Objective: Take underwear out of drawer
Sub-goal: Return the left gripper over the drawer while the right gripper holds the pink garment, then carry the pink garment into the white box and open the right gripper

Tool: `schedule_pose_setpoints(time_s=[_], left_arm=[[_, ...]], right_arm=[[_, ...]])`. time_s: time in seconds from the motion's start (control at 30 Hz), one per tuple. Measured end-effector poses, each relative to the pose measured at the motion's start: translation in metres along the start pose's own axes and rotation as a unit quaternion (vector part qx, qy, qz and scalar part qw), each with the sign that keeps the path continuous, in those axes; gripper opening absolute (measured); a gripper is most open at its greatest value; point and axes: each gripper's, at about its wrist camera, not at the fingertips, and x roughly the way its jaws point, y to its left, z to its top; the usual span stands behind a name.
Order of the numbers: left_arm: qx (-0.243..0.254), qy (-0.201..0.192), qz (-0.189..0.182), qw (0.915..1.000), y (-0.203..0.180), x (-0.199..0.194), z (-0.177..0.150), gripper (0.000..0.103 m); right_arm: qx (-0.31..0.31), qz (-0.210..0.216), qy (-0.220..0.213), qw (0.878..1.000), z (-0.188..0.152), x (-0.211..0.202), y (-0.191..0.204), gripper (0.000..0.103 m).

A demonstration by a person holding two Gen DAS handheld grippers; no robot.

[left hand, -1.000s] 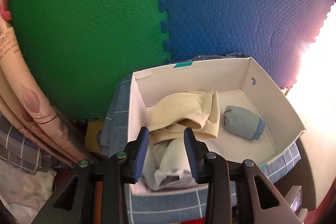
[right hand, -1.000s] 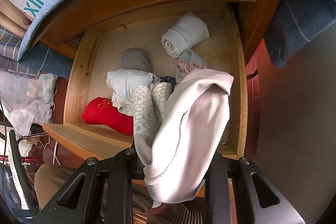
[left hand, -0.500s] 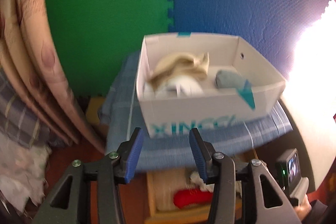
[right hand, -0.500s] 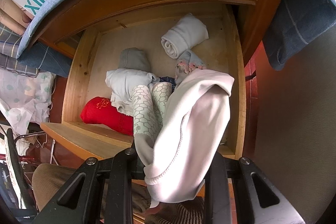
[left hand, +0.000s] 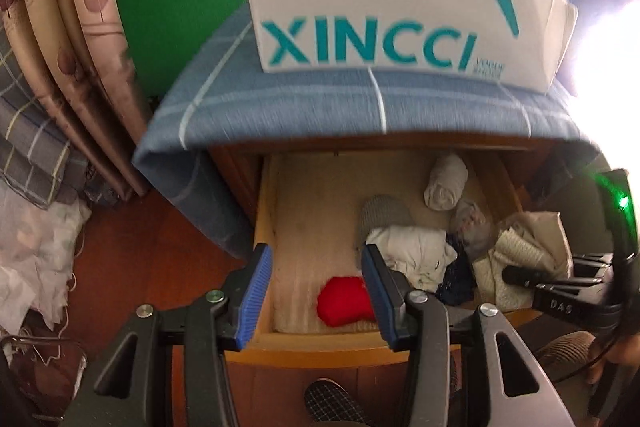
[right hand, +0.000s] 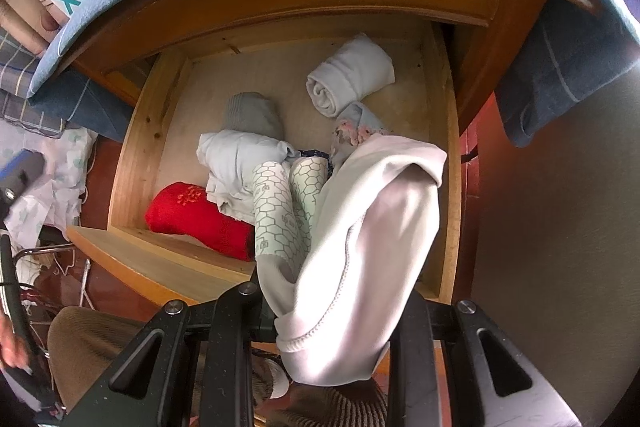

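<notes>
A pale pink pair of underwear is hanging, pinched, from the right gripper, low in the right wrist view, draping over the front right corner of the open wooden drawer. Behind it, a honeycomb-print sock pair, a red bundle and a white roll are lying inside, while the drawer's left half is sitting bare. In the left wrist view, the left gripper is hovering empty, jaws apart, over the drawer's front edge. Above, a white box is showing teal lettering reading "XINCCI".
</notes>
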Motion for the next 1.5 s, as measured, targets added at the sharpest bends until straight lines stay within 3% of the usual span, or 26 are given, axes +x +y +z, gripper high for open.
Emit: schedule_pose_setpoints(time_s=[0.37, 0.6, 1.0, 1.5], left_arm=[[-0.032, 0.029, 0.016, 0.9989, 0.001, 0.031, -0.021, 0.047], [-0.05, 0.038, 0.005, 0.998, 0.009, 0.04, -0.022, 0.047], [-0.054, 0.027, 0.007, 0.9982, 0.012, 0.041, -0.024, 0.047], [-0.067, 0.029, 0.002, 0.9973, 0.018, 0.043, -0.024, 0.047]], right_arm=[[-0.003, -0.009, -0.002, 1.0, 0.0, -0.001, 0.002, 0.025], [-0.003, -0.015, -0.013, 1.0, 0.0, -0.005, 0.001, 0.025], [0.007, -0.008, -0.032, 0.999, 0.0, -0.02, -0.004, 0.025], [-0.006, 0.006, -0.075, 0.997, 0.01, -0.081, 0.006, 0.025]])
